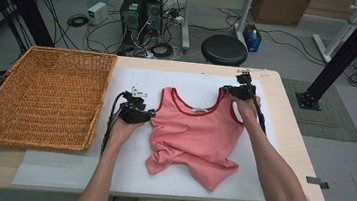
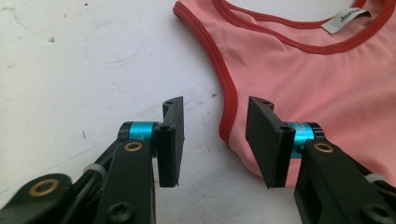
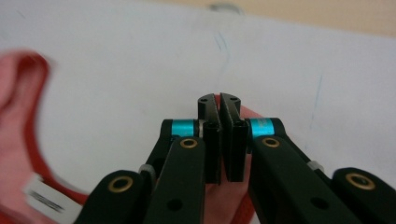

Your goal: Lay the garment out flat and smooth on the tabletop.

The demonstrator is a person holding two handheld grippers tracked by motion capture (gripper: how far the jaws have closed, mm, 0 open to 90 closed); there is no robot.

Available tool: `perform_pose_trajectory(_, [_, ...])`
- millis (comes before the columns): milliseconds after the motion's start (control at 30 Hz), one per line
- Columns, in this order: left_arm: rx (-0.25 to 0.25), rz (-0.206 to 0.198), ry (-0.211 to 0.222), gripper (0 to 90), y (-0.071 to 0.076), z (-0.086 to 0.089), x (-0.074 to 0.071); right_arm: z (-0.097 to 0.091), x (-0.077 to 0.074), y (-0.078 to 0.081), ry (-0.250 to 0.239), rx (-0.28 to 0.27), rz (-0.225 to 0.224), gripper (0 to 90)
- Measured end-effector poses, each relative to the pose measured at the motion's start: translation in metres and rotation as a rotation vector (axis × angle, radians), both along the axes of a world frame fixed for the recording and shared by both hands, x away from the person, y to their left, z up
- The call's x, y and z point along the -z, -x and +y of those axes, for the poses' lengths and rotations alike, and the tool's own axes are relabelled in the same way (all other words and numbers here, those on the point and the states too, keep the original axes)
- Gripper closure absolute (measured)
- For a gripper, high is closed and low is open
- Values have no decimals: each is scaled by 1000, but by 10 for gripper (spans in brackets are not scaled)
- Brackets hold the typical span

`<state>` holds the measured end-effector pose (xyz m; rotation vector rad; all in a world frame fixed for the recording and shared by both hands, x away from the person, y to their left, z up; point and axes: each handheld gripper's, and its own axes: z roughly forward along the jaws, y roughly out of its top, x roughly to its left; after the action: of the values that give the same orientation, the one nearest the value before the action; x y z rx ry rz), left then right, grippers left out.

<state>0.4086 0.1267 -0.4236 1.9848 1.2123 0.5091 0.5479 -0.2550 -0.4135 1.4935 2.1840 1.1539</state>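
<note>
Two grippers at work on one garment, so I note the big things first. Desk [image 1: 290, 142] carries a white sheet [image 1: 58, 168] as working surface, likely to keep the cloth clean and let it slide. Wicker basket [image 1: 41, 96] sits on the desk's left end, overhanging the edge, just beside my left forearm; I judge it the place where the garment ends up, hence kept within easy reach.

Pink tank top [image 1: 198, 135] lies front-up in the middle of the sheet, neck away from me, apart from the basket. Upper half is spread flat; lower hem is bunched and twisted toward my left, one corner pointing toward my right. Fabric is a soft pink with darker red binding round the neck and both armholes, and a small white label [image 2: 348, 19] inside the back of the neck.

Right gripper [image 1: 240, 89] is at the far right shoulder strap. In the right gripper view its jaws are pinched nearly together with red-edged pink cloth caught between them, so I have hold of that strap, presumably to tension the top.

Left gripper [image 2: 215, 140] rests low on the sheet at the left armhole. Jaws stand partly apart, pads clear of the cloth, with the red binding running between them: nothing gripped yet, lined up to take that edge.
</note>
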Motion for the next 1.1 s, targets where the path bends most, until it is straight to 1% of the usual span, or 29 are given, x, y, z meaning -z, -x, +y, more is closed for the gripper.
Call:
perform_pose_trajectory(33, [4,1,-2,571,0,-2,0,-1,-2,-1,-33,6,-3,887])
perform_pose_trajectory(67, [5,-1,-1,571,1,-3,0,-1,-2,-1,-49,8,-4,887])
perform_pose_trajectory(133, [11,-2,-8,570,2,-4,0,-2,1,-4,-108,24,4,886])
perform_pose_trajectory(167, [11,-3,-8,569,2,-4,0,-2,4,-5,-114,28,13,884])
perform_pose_trajectory(233, [10,-4,-9,568,3,-4,-1,2,13,-8,-89,15,39,880])
perform_pose_trajectory(267, [8,-3,-11,568,4,-3,-1,5,17,-9,-52,2,51,872])
perform_pose_trajectory(300, [8,-3,-11,568,4,-3,-1,11,23,-10,32,-18,66,815])
perform_pose_trajectory(333, [7,-7,-11,567,4,-2,-2,13,25,-10,66,-26,68,755])
perform_pose_trajectory(367, [4,-7,-8,567,4,-1,-2,14,26,-9,80,-34,69,726])
perform_pose_trajectory(400, [4,-7,-10,566,4,0,-2,13,24,-8,69,-33,73,676])
perform_pose_trajectory(433, [-1,-7,-8,563,4,1,-2,10,20,-7,48,-23,68,607])
perform_pose_trajectory(467, [-4,-5,-6,560,4,3,-1,6,15,-5,20,-5,64,540])
perform_pose_trajectory(500, [-8,-4,-6,558,3,4,-1,2,9,-2,7,14,59,480])
perform_pose_trajectory(533, [-14,-1,-6,557,3,5,0,-2,3,2,16,30,46,472])
perform_pose_trajectory(567, [-15,0,-5,556,2,6,0,-5,-3,8,30,33,23,474])
perform_pose_trajectory(633, [-23,7,-8,556,0,7,2,-13,-11,22,85,47,-3,478])
perform_pose_trajectory(667, [-29,10,-7,555,0,8,3,-18,-14,31,92,47,-18,496])
perform_pose_trajectory(700, [-33,15,-7,556,-1,8,4,-24,-15,39,89,54,-21,508])
perform_pose_trajectory(767, [-42,20,-7,555,-3,8,6,-33,-14,55,119,53,-1,523])
perform_pose_trajectory(833, [-47,29,0,556,-4,7,7,-41,-10,71,126,52,12,542])
perform_pose_trajectory(867, [-47,32,3,555,-4,7,7,-46,-7,79,124,52,29,542])
perform_pose_trajectory(933, [-48,39,13,556,-5,6,8,-50,-2,89,109,55,52,541])
perform_pose_trajectory(967, [-48,44,17,555,-6,5,9,-52,3,95,113,48,71,538])
perform_pose_trajectory(1000, [-47,47,31,555,-7,4,10,-52,7,99,121,47,84,529])
perform_pose_trajectory(1033, [-42,56,45,553,-8,3,12,-52,11,103,120,46,87,529])
perform_pose_trajectory(1100, [-34,70,33,546,-10,-2,16,-50,17,108,113,30,91,529])
